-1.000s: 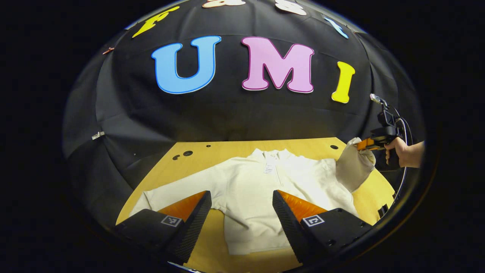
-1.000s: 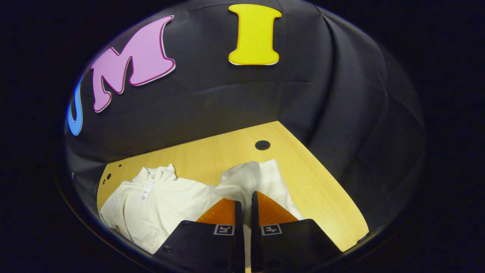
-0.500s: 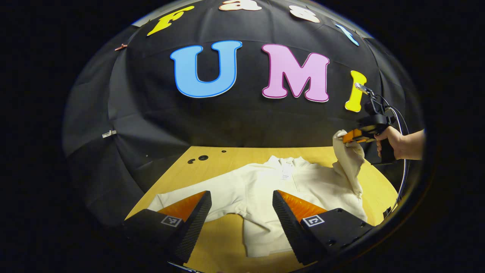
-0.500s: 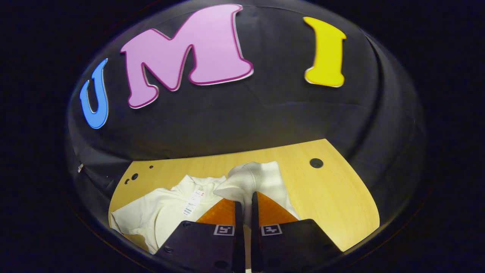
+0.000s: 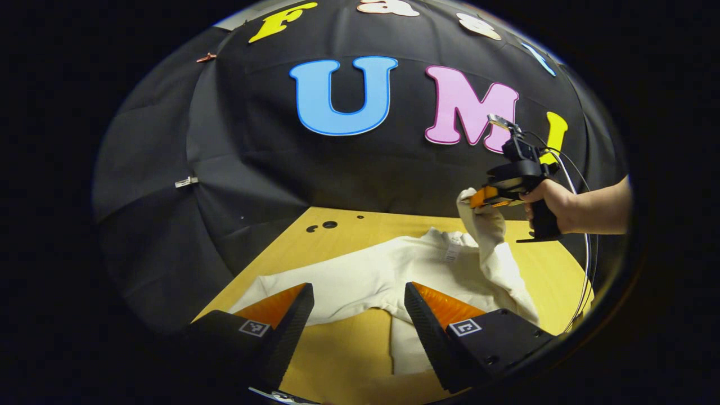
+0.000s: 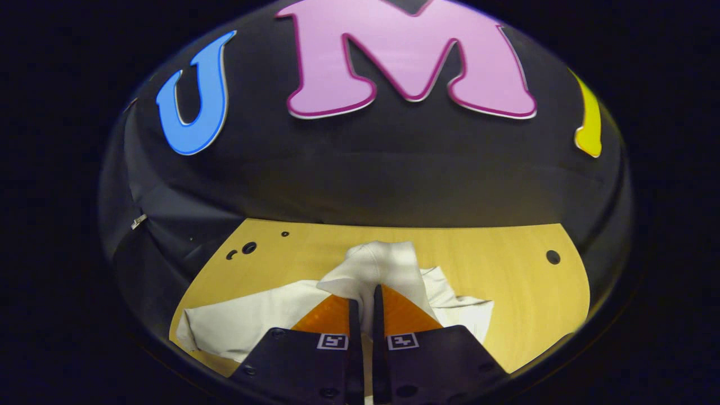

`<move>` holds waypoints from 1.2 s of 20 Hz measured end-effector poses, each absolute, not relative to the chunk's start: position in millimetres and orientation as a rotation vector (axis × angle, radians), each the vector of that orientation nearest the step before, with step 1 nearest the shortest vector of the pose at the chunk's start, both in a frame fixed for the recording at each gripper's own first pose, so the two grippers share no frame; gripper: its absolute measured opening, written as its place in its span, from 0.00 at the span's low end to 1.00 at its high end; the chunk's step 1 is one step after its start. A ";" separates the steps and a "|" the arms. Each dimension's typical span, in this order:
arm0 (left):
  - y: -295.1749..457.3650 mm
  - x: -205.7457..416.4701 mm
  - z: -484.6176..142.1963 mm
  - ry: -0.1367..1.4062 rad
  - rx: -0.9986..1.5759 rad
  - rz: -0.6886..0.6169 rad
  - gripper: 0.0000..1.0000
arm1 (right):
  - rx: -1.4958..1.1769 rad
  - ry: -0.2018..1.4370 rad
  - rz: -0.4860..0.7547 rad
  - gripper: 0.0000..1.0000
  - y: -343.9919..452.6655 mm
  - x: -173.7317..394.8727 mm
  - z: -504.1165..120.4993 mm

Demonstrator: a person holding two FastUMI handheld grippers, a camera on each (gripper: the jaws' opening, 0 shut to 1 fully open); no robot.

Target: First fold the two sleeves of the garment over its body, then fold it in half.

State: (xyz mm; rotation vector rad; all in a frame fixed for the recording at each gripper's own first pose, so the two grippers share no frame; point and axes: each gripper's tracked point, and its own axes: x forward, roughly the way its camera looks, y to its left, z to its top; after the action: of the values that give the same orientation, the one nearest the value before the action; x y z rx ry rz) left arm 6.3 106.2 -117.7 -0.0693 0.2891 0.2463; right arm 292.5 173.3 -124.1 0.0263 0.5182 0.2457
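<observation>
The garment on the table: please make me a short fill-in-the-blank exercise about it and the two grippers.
1. The right gripper is shut on one ____ of the white garment.
2. The left gripper is ____ and holds nothing.
3. The garment lies on a ____ table.

Missing words: sleeve; open; wooden

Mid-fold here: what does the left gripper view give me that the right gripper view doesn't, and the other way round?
Left gripper view: the right claw from outside, a hand holding it, the lifted sleeve hanging over the garment's body, and the open left claw above the other sleeve, flat on the table. Right gripper view: close up, the right claw's fingers pressed on the sleeve's cuff. Both: the cream garment on the wooden table.
</observation>
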 end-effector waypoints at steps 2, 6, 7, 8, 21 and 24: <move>115.1 -0.2 -121.9 0.298 -0.092 0.273 1.00 | 0.020 0.543 0.284 0.10 212.0 293.3 -139.4; 130.7 -12.3 -131.2 0.316 -0.123 0.328 0.99 | -0.016 0.589 0.367 0.11 277.7 286.5 -178.0; 134.9 -15.8 -132.8 0.319 -0.129 0.342 1.00 | -0.007 0.602 0.402 0.14 297.9 282.0 -184.7; 137.7 -16.7 -134.7 0.322 -0.133 0.354 0.99 | -0.003 0.616 0.425 0.19 312.7 277.1 -191.6; 214.4 -30.6 -159.6 0.333 -0.166 0.512 1.00 | -0.020 0.597 0.387 0.98 266.5 245.7 -186.6; 247.9 -32.0 -182.8 0.366 -0.143 0.563 1.00 | 0.017 0.579 0.303 0.99 218.1 249.0 -173.8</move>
State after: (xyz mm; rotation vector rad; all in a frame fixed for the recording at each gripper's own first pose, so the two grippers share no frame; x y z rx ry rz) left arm -32.0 247.9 -182.8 -0.1426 0.3665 0.5627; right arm 249.0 218.1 -173.8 0.0171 0.5789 0.3033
